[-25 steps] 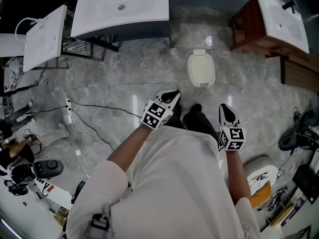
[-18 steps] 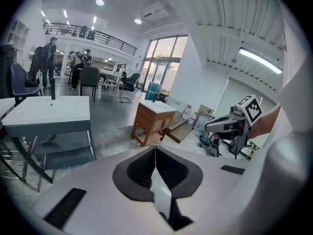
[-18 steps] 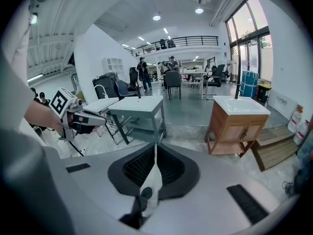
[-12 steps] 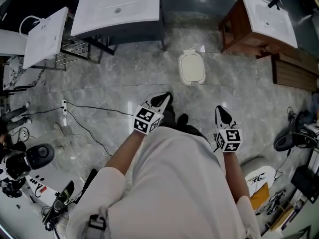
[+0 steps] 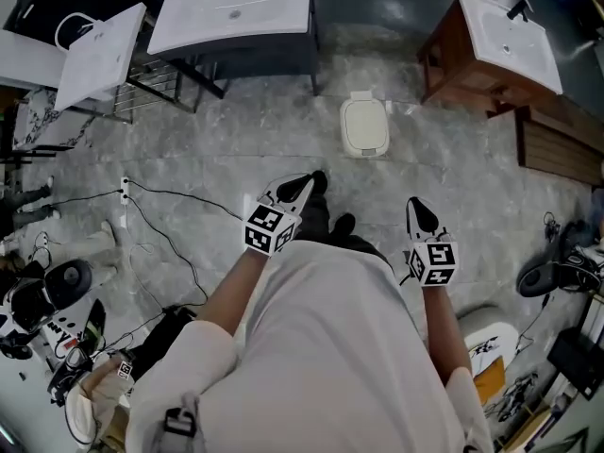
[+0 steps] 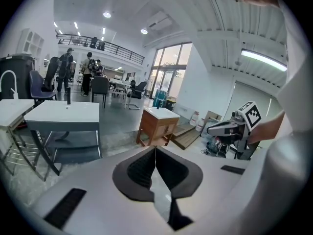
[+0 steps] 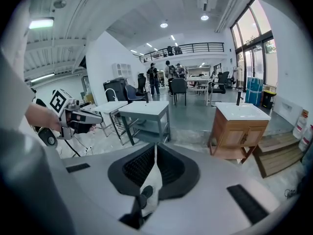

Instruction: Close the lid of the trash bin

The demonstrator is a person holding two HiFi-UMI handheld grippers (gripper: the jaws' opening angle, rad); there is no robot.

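The cream trash bin (image 5: 364,125) stands on the grey stone floor with its lid down flat. In the head view both grippers hang in the air in front of the person's body, well short of the bin. My left gripper (image 5: 310,180) is shut and empty, pointing toward the bin from the lower left. The right gripper (image 5: 414,205) is also shut, with nothing in it, below and right of the bin. In the left gripper view the jaws (image 6: 155,149) meet in a line, and the right gripper view shows its jaws (image 7: 155,147) together too. The bin is hidden in both gripper views.
A grey table with a white basin top (image 5: 236,12) stands behind the bin on the left, and a wooden cabinet with a white basin (image 5: 491,41) on the right. A black cable (image 5: 170,243) runs over the floor at the left. Wooden steps (image 5: 557,144) lie at the right, with clutter at the lower left.
Both grippers have lifted and drawn back a little from the bin, still shut. The bin's lid stays down.
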